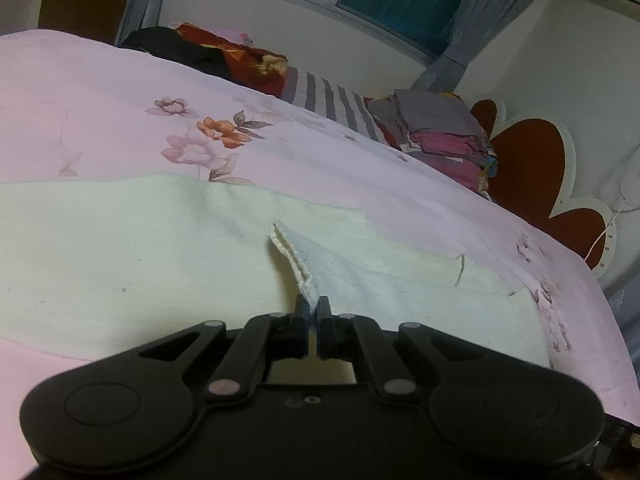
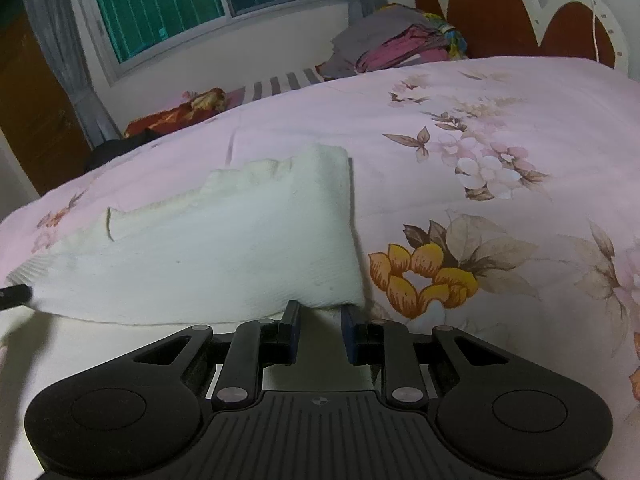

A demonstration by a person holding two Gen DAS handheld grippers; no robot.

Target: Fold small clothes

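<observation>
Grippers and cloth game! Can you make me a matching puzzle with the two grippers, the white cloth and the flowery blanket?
Things:
1. left gripper
2. right gripper
3. white cloth
4. pink floral blanket

States:
A. spread over the bed, under everything
B. fingers apart, at the cloth's near edge
C. shut, pinching a trimmed corner of cloth
D. lying on the blanket, partly lifted

Pairs: 1-C, 2-B, 3-D, 4-A
</observation>
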